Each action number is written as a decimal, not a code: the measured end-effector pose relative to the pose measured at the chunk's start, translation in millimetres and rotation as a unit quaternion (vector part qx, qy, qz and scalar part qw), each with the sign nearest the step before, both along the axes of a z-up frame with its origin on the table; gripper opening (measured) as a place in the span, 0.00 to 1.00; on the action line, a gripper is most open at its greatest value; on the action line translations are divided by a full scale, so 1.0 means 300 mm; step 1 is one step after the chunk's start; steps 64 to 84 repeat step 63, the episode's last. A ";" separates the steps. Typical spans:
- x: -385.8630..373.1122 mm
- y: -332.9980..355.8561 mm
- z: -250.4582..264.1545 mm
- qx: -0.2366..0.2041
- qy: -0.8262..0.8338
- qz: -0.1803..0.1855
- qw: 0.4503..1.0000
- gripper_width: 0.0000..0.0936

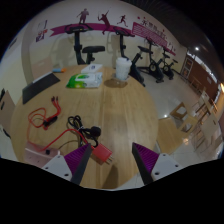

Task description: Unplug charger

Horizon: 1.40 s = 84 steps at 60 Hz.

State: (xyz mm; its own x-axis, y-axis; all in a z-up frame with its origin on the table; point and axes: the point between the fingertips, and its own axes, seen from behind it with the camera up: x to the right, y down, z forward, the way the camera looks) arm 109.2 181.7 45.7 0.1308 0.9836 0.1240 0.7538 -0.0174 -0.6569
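Note:
A small red charger block (102,152) lies on the wooden table (130,115), just inside my left finger. A black and red cable (78,127) runs from it toward the left. My gripper (112,160) is open. Its purple pads (80,160) stand wide apart, and there is a clear gap between the charger and the right finger. A white block (42,152), possibly a power strip, lies to the left of the left finger, partly hidden.
A looped red cable (40,115) lies on the table's left side. A green and white box (88,78) and a white cup (122,68) stand at the far edge. Exercise bikes (150,62) line the back wall. Wooden chairs (190,112) stand to the right.

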 end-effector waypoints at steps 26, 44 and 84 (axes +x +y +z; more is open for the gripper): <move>0.735 -0.155 0.841 -0.027 0.140 0.093 0.985 0.92; 1.027 -0.143 0.879 -0.033 0.145 0.084 0.985 0.91; 1.020 -0.155 0.880 -0.038 0.155 0.090 0.983 0.91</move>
